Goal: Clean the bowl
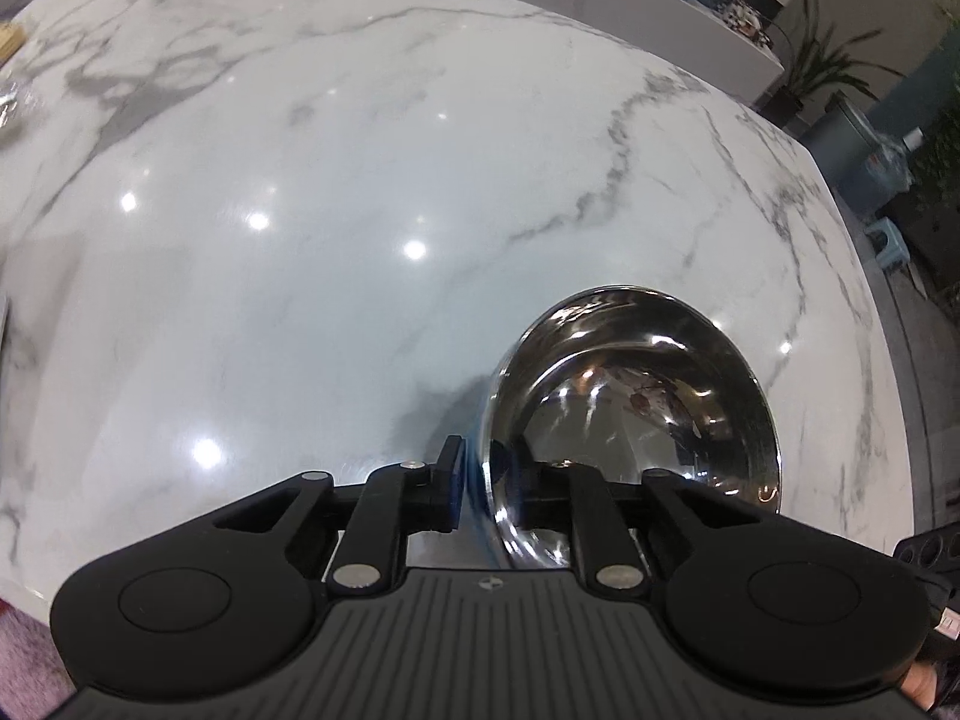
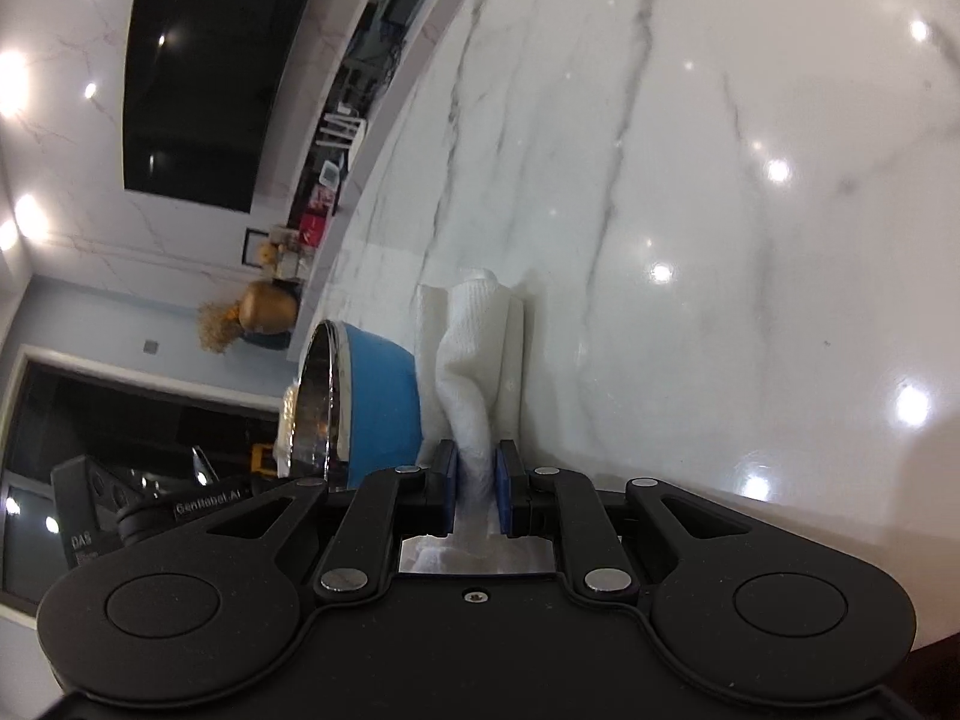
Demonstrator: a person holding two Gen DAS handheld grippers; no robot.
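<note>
A steel bowl (image 1: 636,408) with a blue outside sits on the white marble counter (image 1: 360,180). My left gripper (image 1: 489,486) is shut on the bowl's near rim, one finger outside and the other inside. Some brown residue shows on the bowl's inner wall. In the right wrist view the bowl (image 2: 366,402) appears to the left, seen side on. My right gripper (image 2: 476,480) is shut on a white cloth (image 2: 474,372), which hangs forward from the fingers against the counter (image 2: 720,240), right beside the bowl's blue outside.
The counter's right edge (image 1: 888,312) drops off to a floor with a grey bin (image 1: 858,144) and a potted plant (image 1: 810,60). A raised shelf (image 1: 660,6) runs along the counter's far side. A foil-like object (image 1: 12,102) lies at the far left.
</note>
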